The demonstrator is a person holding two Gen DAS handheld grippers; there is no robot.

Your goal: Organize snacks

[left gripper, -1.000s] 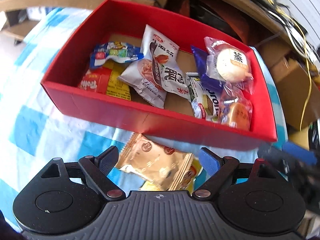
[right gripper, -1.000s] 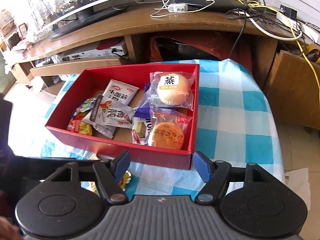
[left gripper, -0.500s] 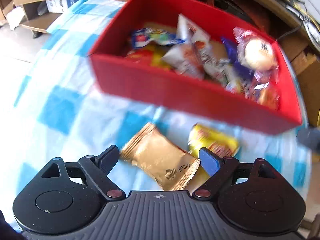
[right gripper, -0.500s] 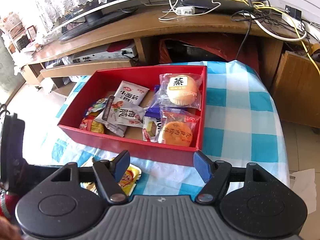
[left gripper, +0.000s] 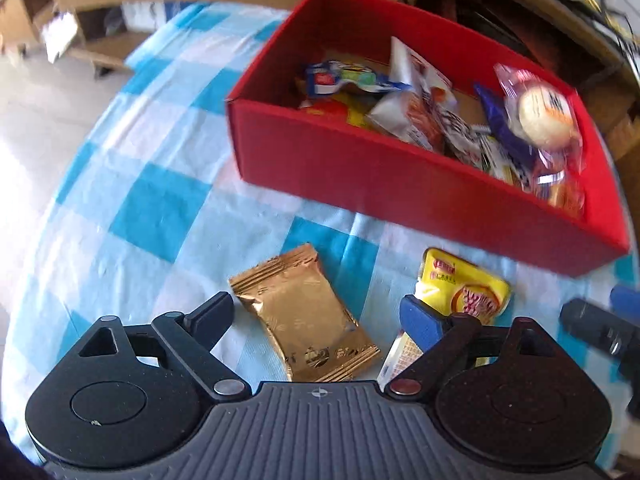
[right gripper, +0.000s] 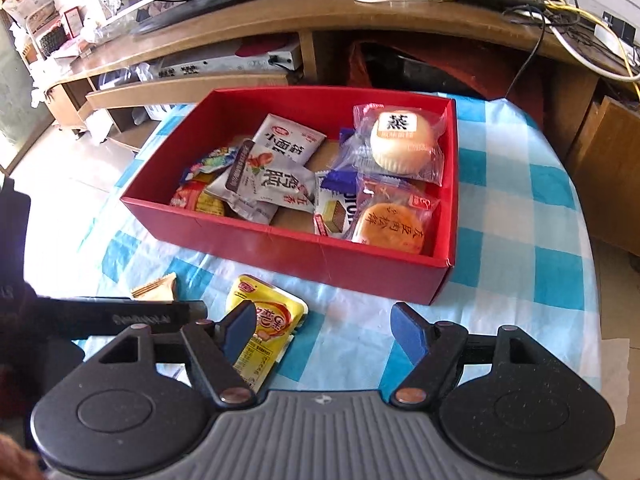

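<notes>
A red box (right gripper: pixel 320 248) on the checked cloth holds several wrapped snacks, among them a round white bun (right gripper: pixel 402 142) and an orange cake (right gripper: pixel 388 228). In front of the red box (left gripper: pixel 400 176) lie a gold packet (left gripper: pixel 304 316) and a yellow packet (left gripper: pixel 464 288). My left gripper (left gripper: pixel 316 314) stands open just above the cloth, with the gold packet between its fingers and untouched by the pads. My right gripper (right gripper: pixel 324 330) is open and its jaws are opening. The yellow packet (right gripper: pixel 264 324) lies at its left finger, with bare cloth between the fingertips.
A pale packet (left gripper: pixel 400 356) pokes out under the yellow one. The blue and white tablecloth (right gripper: pixel 520 220) drops off at the right and left edges. Behind the table stands a wooden cabinet (right gripper: pixel 360 12) with cables and a power strip. The right gripper's tip (left gripper: pixel 600 328) shows at the left view's edge.
The left gripper drew back from the box, so both loose packets now show and the gold one lies between its fingers. The right gripper pulled back too, its jaws widened, and the yellow packet appeared.
</notes>
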